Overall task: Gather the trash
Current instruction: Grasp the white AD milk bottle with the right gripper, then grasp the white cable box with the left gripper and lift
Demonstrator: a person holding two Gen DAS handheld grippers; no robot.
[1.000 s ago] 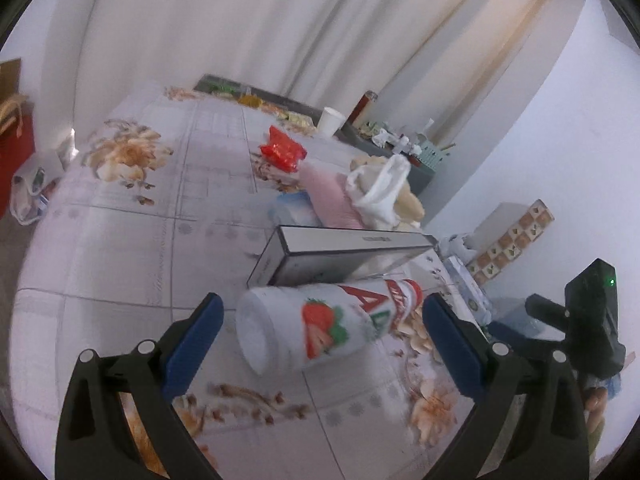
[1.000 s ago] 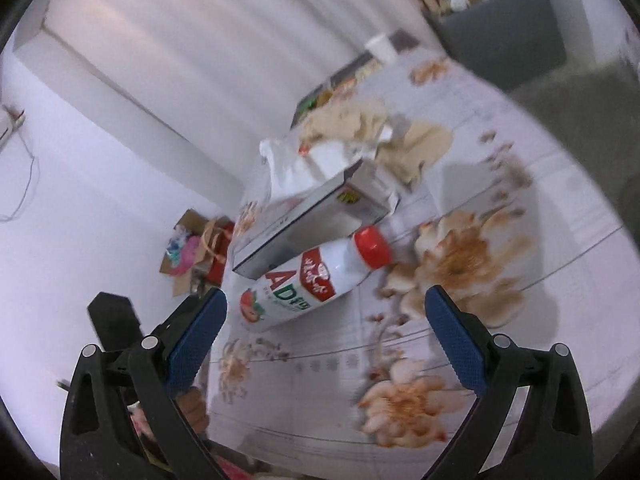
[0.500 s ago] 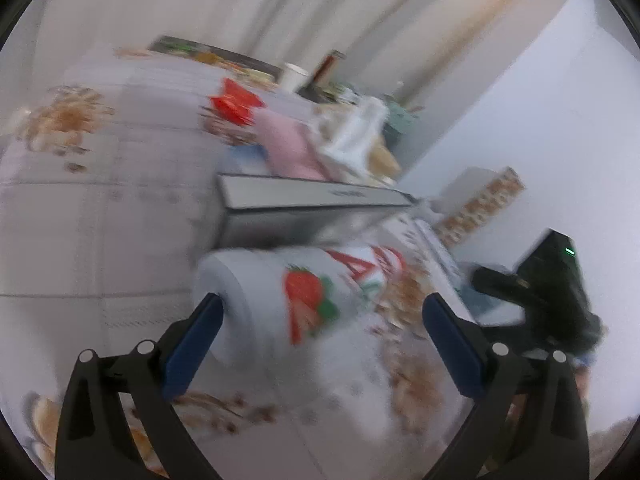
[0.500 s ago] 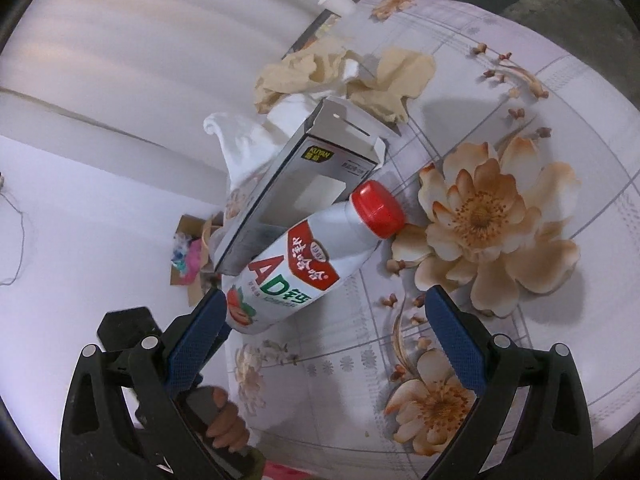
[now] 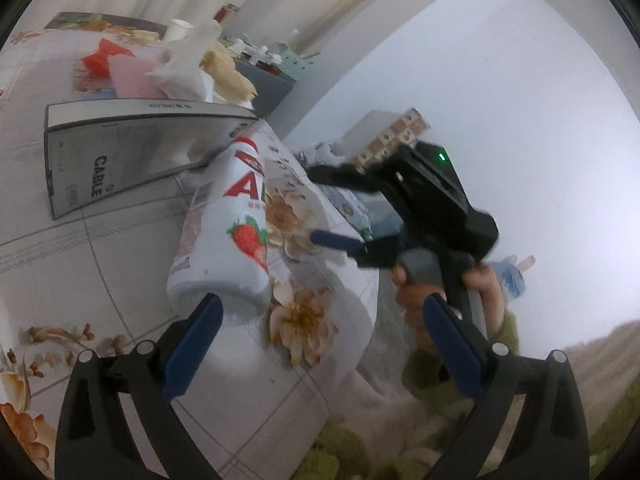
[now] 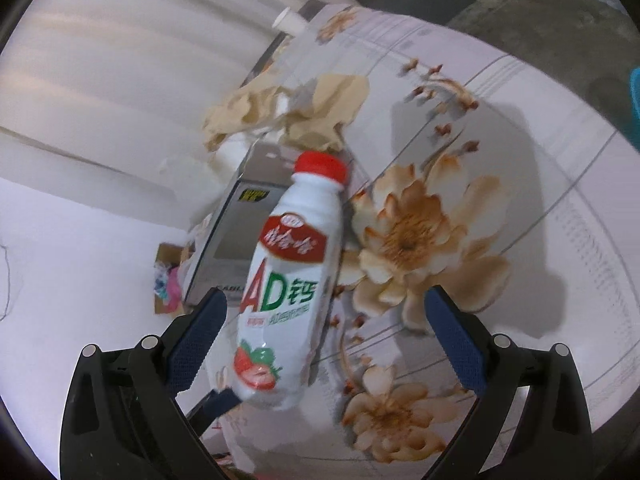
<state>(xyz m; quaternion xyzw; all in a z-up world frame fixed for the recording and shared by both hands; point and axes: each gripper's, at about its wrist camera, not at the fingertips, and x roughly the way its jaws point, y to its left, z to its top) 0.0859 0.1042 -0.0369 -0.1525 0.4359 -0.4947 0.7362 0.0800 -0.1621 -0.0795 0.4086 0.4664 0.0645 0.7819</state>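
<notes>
A white drink bottle (image 5: pixel 224 240) with a red cap (image 6: pixel 320 164) and a strawberry label lies on its side on the floral tablecloth (image 6: pixel 520 160). My left gripper (image 5: pixel 320 344) is open; its left finger is beside the bottle's base. My right gripper (image 6: pixel 324 336) is open too, and the bottle (image 6: pixel 292 272) lies between its fingers, closer to the left one. In the left wrist view the right gripper (image 5: pixel 400 208) shows from the side, held by a hand (image 5: pixel 424 292), with one blue finger beside the bottle.
A grey box marked CABLE (image 5: pixel 132 148) lies right behind the bottle. Beyond it sit crumpled brown paper (image 6: pixel 288 112), a white plastic bag (image 5: pixel 184 64), a pink item (image 5: pixel 128 80), a red wrapper (image 5: pixel 100 56) and a paper cup (image 6: pixel 288 22). The table edge (image 5: pixel 360 320) is close.
Both grippers have closed in on the bottle from opposite ends. The left view has swung right toward the table edge. The bottle now lies between the right gripper's fingers.
</notes>
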